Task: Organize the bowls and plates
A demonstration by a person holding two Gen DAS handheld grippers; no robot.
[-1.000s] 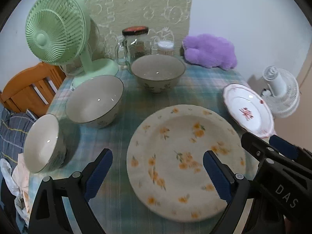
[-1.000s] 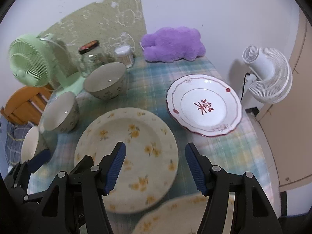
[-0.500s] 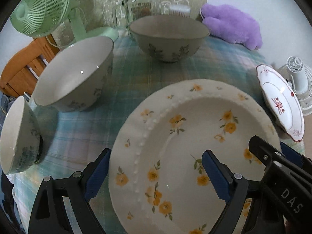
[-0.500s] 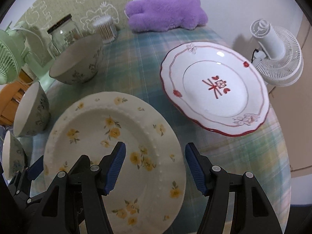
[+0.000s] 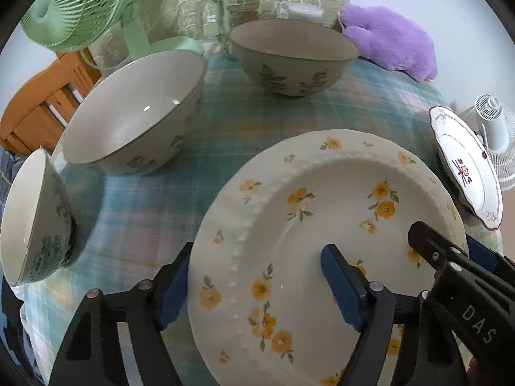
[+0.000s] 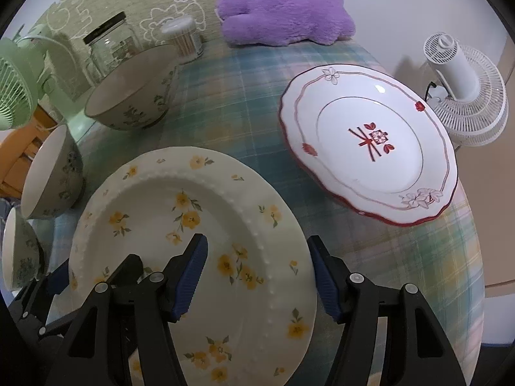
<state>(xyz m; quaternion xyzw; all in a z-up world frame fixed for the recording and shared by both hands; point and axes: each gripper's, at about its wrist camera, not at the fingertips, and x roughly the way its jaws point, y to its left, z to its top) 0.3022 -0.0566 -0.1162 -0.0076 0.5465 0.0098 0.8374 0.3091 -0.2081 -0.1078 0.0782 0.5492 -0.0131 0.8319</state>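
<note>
A cream plate with yellow flowers (image 5: 322,212) lies on the checked tablecloth; it also shows in the right wrist view (image 6: 180,225). My left gripper (image 5: 257,286) is open and straddles its left rim, one finger outside, one over the plate. My right gripper (image 6: 257,273) is open and straddles its right rim. A white plate with a red rim (image 6: 370,141) lies to the right (image 5: 466,167). Three floral bowls stand at the left: a far one (image 5: 289,54), a middle one (image 5: 128,112) and a near small one (image 5: 29,218).
A green fan (image 5: 80,3), a glass jar (image 5: 241,0), a toothpick holder (image 6: 186,38) and a purple plush (image 6: 283,13) stand at the back. A white fan (image 6: 466,90) stands beyond the right edge. A wooden chair (image 5: 42,106) is at the left.
Both grippers have moved down and forward to the yellow-flowered plate, and now straddle its opposite rims. Their jaws stay open. The dishes have not moved.
</note>
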